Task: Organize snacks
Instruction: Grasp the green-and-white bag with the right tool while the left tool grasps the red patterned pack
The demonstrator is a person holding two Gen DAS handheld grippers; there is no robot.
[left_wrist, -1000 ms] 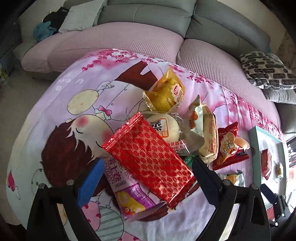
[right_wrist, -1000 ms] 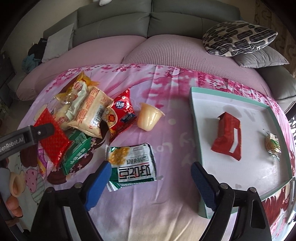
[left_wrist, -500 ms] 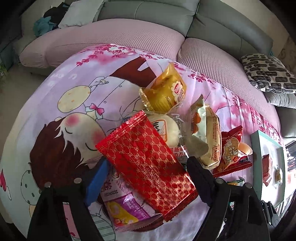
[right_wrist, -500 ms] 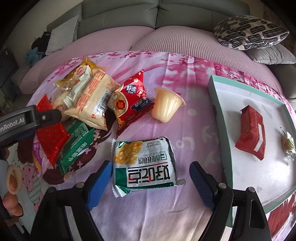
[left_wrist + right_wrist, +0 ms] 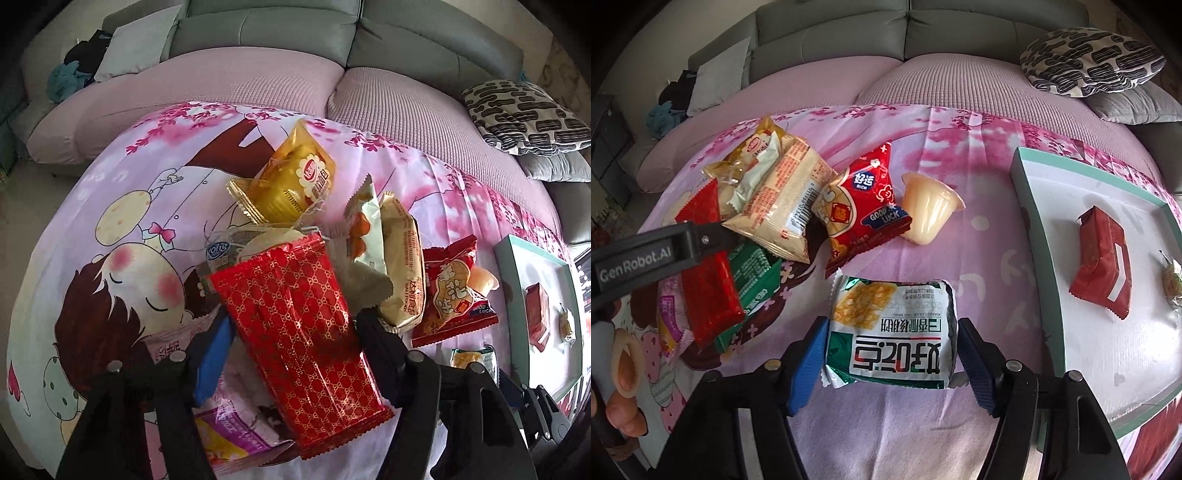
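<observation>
Snacks are heaped on a pink cartoon-print cloth point(image 5: 110, 206), and the long red patterned packet point(image 5: 299, 332) is now framed closely by the left gripper point(image 5: 295, 343), whose jaws were spread well to either side of it a second ago. Those jaws are closing, with the packet between them; the blue left pad is seen right at the packet's edge and the dark right finger just beside its other edge, but firm pressing cannot be told. Just beyond the fingertips a yellow packet point(image 5: 295, 181) and a beige packet point(image 5: 402, 258) are piled.

The green and white packet point(image 5: 890, 332) is likewise bracketed by the right gripper point(image 5: 890, 350), which has been brought lower and nearer since the earlier view. Its jaws are closing too, with both pads at the packet's ends. Ahead of it a jelly cup point(image 5: 929, 206) is lying on its side, and to its right a teal-rimmed tray point(image 5: 1027, 206) is seen holding a red packet point(image 5: 1102, 254).
</observation>
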